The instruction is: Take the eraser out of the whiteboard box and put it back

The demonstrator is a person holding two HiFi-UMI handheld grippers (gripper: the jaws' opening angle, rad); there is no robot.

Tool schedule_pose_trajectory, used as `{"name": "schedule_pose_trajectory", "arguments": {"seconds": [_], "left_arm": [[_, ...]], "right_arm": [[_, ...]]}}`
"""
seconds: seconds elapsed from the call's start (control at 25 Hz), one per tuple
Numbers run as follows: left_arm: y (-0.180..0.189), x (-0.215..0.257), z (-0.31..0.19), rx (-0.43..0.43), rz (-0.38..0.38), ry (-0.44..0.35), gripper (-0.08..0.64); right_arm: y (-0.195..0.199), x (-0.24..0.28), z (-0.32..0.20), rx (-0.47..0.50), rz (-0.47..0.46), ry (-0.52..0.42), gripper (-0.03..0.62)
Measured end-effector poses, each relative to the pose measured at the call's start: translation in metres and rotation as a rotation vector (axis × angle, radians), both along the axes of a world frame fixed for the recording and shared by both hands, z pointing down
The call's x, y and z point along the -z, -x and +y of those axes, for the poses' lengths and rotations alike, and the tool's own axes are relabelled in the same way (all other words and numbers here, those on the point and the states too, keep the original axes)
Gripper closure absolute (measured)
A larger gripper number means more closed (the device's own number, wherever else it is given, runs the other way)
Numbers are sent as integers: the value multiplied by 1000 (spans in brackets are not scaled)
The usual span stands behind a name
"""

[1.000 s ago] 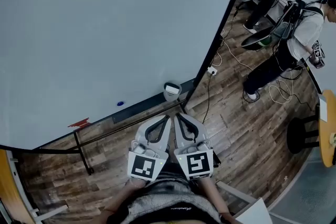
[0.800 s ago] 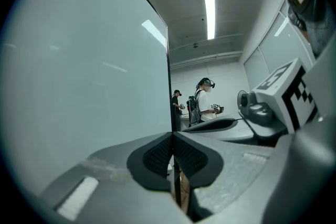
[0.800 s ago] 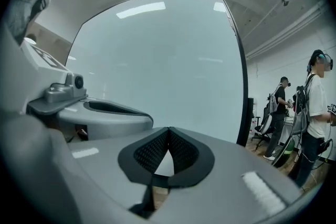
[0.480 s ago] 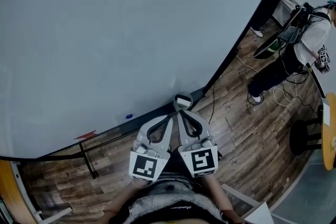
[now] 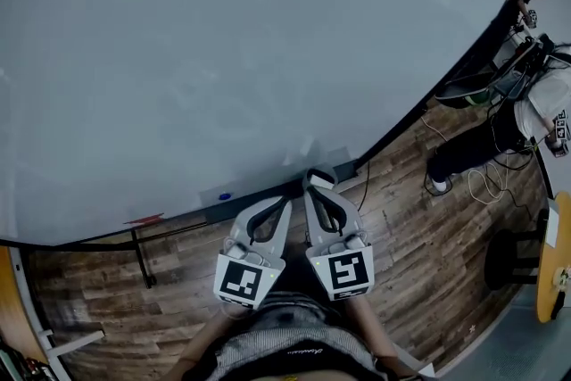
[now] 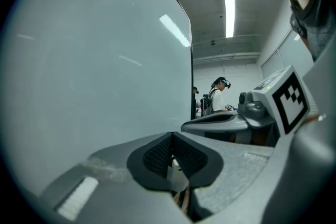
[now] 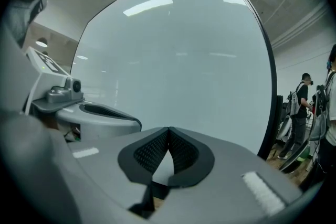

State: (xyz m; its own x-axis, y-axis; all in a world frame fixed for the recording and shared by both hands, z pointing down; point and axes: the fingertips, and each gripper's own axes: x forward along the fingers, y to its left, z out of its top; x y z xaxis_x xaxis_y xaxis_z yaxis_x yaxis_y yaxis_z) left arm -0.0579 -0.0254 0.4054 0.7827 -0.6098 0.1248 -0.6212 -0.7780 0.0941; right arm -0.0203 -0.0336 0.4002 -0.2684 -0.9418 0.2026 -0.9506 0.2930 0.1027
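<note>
Standing close to the whiteboard [image 5: 223, 58], with both claws held side by side, low in front of the body. Pinched fully together at the left gripper [image 5: 286, 200]: ribbed pads [image 6: 157, 153] meeting at the tips, nothing clamped. Same at the right gripper [image 5: 309, 192]: closed tip to tip, empty. Just beyond the right tips, on the ledge along the board's lower edge, the small grey whiteboard box [image 5: 321, 178]; cannot tell whether touched. Cannot make out the eraser apart from that box. Farther left along the ledge, a small blue round thing [image 5: 224, 195] and a red strip [image 5: 145, 219]. Off to the right, on the wooden floor [image 5: 419, 263], another person [image 5: 526, 116].
</note>
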Motion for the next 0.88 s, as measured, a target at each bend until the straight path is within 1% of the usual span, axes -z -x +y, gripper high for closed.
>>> {"name": "schedule_pose_trajectory", "arguments": {"seconds": [0.12, 0.4, 0.52, 0.88], "left_arm": [[-6, -1, -11, 35, -5, 6, 558], [-39, 9, -38, 125, -8, 3, 560], [-49, 11, -45, 161, -8, 4, 558], [-54, 16, -52, 252, -17, -4, 558]], "right_arm": [[-7, 0, -11, 39, -2, -4, 591], [-37, 8, -35, 138, -16, 5, 591], [-43, 10, -43, 186, -18, 7, 591], [-44, 14, -49, 291, -36, -5, 591]]}}
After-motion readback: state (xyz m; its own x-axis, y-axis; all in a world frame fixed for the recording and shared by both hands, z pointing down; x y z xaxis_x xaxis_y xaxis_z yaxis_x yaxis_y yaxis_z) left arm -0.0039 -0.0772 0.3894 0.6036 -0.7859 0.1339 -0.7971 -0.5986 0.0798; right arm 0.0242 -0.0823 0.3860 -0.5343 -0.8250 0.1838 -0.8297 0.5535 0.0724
